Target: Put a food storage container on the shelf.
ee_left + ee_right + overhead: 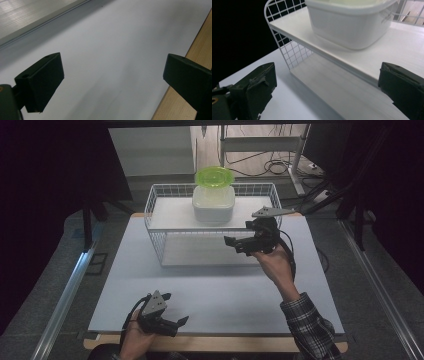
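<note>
A white wire rack (160,207) with two white shelves stands at twelve o'clock on the pale table mat (210,290), its open front facing the person. On its upper shelf (170,215) sits a white square plastic container (214,206), upright, just right of the shelf's middle, and a translucent green bowl (214,177) rests on top of it, mouth up, its rim wider than the container's top. The rack's wire rim runs around the upper shelf, low in front of the container. The lower shelf (342,90) lies under it. The right gripper (239,242) hovers at about two o'clock on the mat, just in front of the rack's right end and a little below the container, jaws spread wide and empty, pointing toward nine o'clock. In the right gripper view the container fills the top between the parted jaws. The left gripper (175,312) rests low at seven o'clock near the mat's front edge, jaws released and holding nothing, aimed toward three o'clock. Cables lie on the floor beyond the table.
</note>
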The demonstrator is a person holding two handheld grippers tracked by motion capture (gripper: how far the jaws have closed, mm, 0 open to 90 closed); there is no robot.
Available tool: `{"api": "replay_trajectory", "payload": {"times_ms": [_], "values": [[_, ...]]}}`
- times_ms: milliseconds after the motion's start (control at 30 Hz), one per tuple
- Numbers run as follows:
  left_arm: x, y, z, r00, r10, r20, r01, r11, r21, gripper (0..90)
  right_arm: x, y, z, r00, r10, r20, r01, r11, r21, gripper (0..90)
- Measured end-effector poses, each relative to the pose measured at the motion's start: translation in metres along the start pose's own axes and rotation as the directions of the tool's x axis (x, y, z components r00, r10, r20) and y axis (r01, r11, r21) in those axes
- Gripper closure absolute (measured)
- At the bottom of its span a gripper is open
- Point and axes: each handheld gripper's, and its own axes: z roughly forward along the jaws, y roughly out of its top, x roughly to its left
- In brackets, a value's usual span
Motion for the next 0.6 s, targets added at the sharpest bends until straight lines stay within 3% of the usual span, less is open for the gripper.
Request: {"api": "replay_trajectory", "payload": {"times_ms": [167, 467, 600], "values": [[0.000, 0.000, 0.000, 1.0000, 0.003, -0.002, -0.003, 1.0000, 0.003, 2.9, 0.000, -0.013, 0.001, 0.9994, -0.031, 0.017, 0.031, 1.000, 0.005, 1.9], [0.000, 0.000, 0.001, 1.0000, 0.001, -0.002, -0.001, 1.0000, 0.007, 2.9, 0.002, -0.036, 0.001, 0.9995, -0.024, -0.019, 0.024, 1.000, -0.007, 1.3], [-0.001, 0.000, 0.001, 1.0000, 0.000, -0.002, 0.000, 1.0000, 0.007, 2.9, 0.004, -0.048, 0.003, 0.9985, -0.049, -0.024, 0.048, 0.999, -0.013, 1.3]]}}
